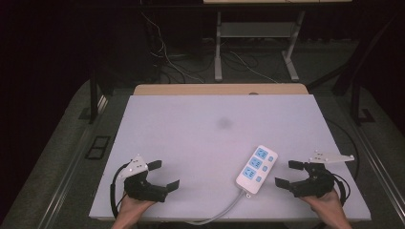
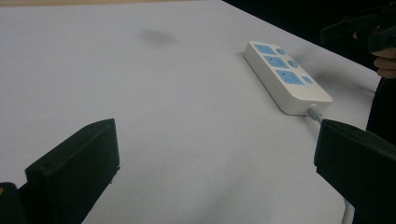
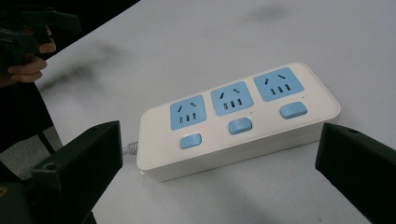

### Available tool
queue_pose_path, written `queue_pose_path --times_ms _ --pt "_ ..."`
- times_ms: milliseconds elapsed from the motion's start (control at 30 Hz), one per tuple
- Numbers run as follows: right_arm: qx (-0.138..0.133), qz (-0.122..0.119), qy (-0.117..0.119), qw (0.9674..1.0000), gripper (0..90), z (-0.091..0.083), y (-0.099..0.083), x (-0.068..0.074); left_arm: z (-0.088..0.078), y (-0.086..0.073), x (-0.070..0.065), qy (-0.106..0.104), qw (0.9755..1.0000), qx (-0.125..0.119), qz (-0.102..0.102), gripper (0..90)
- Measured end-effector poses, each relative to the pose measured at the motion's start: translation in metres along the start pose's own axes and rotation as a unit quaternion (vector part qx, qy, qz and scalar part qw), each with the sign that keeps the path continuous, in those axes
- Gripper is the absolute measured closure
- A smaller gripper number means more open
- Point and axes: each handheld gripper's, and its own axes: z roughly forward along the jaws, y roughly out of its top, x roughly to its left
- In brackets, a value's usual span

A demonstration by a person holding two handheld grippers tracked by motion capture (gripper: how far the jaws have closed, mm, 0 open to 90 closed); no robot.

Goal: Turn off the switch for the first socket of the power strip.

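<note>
Right tongs [image 1: 285, 173]: held low, wide, empty, just beside the power strip [image 1: 257, 169]. Left tongs [image 1: 163, 174]: wide, empty, well apart. White counter [image 1: 200, 129]; strip's cord [image 1: 224, 210] trailed off the near edge.

We see a white tabletop [image 1: 191, 138] with a faint dark smudge [image 1: 223, 123] near its middle and a strip of pale wood [image 1: 219, 89] along its far edge. Beyond it stands a desk frame with grey metal legs [image 1: 218, 47], loose cables [image 1: 167, 57] trailing over grey carpet [image 1: 62, 138]. The room behind lies in deep shadow, and light falls mainly on the tabletop.
</note>
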Motion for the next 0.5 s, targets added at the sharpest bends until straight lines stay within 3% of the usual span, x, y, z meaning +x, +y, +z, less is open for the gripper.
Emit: queue_pose_path --times_ms 500 --pt "0.013 0.008 -0.005 0.9999 0.5 0.0018 0.0011 -0.0024 0.0006 -0.0015 -0.0001 -0.004 1.0 0.0 -0.003 0.0"
